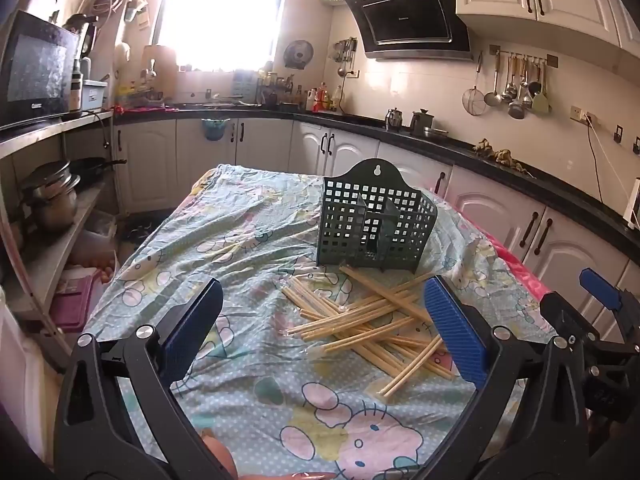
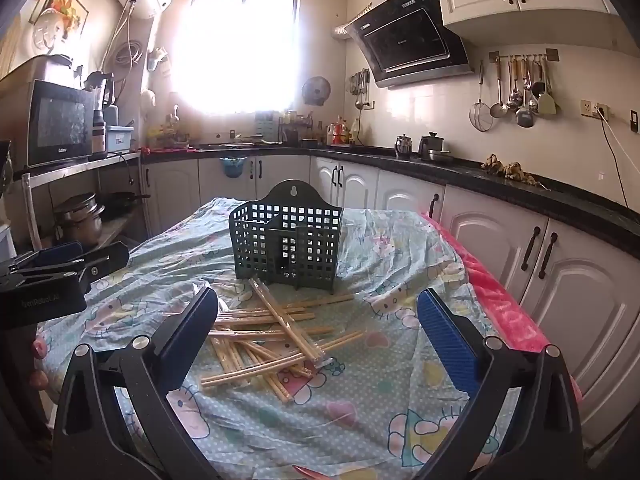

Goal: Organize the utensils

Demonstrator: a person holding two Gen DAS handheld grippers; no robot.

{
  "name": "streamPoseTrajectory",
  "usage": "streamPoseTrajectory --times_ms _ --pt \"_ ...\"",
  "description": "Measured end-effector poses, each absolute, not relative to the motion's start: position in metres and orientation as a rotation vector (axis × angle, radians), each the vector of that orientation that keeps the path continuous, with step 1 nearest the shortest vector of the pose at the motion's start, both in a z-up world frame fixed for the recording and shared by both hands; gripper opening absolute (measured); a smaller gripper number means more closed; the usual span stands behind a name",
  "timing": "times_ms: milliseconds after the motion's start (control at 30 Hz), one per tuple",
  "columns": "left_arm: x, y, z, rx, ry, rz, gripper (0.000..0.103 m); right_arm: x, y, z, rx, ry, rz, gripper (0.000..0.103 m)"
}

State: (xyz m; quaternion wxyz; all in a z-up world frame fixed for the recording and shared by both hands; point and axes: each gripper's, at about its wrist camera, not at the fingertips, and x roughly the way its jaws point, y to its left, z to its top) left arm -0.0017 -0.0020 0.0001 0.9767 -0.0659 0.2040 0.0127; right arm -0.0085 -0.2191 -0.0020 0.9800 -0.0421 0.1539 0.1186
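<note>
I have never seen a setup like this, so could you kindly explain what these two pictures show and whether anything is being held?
A person holds hand-operated tongs in each hand; a fisheye camera on each looks forward along its two blue-padded fingers. One picture comes from the left tongs, the other from the right tongs. Both are open and hold nothing. On a table covered with a cartoon-print cloth stands a dark green slotted utensil holder, and in front of it lies a loose pile of wrapped bamboo chopsticks.

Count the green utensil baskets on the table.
1. The green basket stands upright on the patterned tablecloth, just behind the pile of wrapped chopsticks. No second basket shows in either view.
</note>
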Motion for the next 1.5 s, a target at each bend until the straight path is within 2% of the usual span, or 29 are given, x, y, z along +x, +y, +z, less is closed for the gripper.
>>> streamPoseTrajectory --times_ms 1500 --pt "-0.003 -0.004 0.003 -0.132 0.408 0.025 0.093 -0.014 -0.225 0.01 -0.092 0.285 0.254 0.097"
